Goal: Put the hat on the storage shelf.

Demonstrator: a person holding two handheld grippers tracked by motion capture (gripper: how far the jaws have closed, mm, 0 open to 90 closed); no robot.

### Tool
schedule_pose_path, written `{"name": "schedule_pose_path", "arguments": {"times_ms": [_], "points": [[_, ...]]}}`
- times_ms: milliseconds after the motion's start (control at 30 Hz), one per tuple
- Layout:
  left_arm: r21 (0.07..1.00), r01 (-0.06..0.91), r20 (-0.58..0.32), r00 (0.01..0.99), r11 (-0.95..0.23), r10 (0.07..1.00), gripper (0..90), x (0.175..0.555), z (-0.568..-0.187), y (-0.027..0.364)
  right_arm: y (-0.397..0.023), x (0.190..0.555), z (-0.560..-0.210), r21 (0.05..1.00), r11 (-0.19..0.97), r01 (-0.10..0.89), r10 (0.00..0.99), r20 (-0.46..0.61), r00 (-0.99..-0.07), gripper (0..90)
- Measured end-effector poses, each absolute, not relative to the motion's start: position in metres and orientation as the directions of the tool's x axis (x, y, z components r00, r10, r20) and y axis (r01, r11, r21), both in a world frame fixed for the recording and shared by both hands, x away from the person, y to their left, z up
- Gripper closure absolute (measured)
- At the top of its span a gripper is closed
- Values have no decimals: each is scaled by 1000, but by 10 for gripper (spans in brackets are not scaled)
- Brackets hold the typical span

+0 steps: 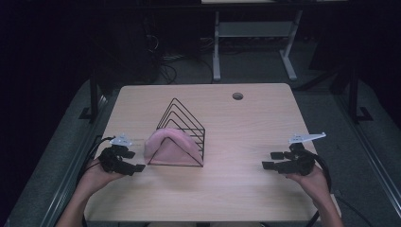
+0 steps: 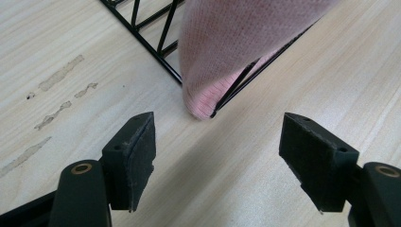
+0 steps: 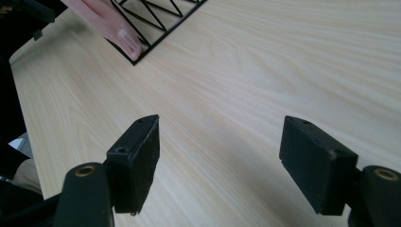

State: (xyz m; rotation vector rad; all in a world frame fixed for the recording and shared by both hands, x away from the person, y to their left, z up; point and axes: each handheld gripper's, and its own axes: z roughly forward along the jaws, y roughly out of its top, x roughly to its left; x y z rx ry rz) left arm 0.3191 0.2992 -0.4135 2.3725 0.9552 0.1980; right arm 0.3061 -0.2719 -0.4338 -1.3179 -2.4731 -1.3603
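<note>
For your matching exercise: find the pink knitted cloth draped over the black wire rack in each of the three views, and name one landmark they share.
High view: the pink knitted cloth lies left of centre, over the rack's near end.
Left gripper view: top centre, hanging over the rack's corner, beyond the open jaws.
Right gripper view: top left, along the rack's edge.
Shared landmark: the black wire rack on the wooden table.

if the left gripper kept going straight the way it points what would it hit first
Most likely the pink knit cloth draped over the black wire rack: its lower corner lies dead ahead between the open jaws of the left gripper, with bare table before it. Depth is hard to judge.
</note>
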Motion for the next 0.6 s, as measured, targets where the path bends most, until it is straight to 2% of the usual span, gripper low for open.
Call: {"name": "schedule_pose_path", "arguments": {"times_ms": [600], "points": [[590, 592, -80, 720, -549, 690, 277, 305, -423, 302, -299, 279, -453, 685, 213, 697, 703, 388, -597, 278]]}}
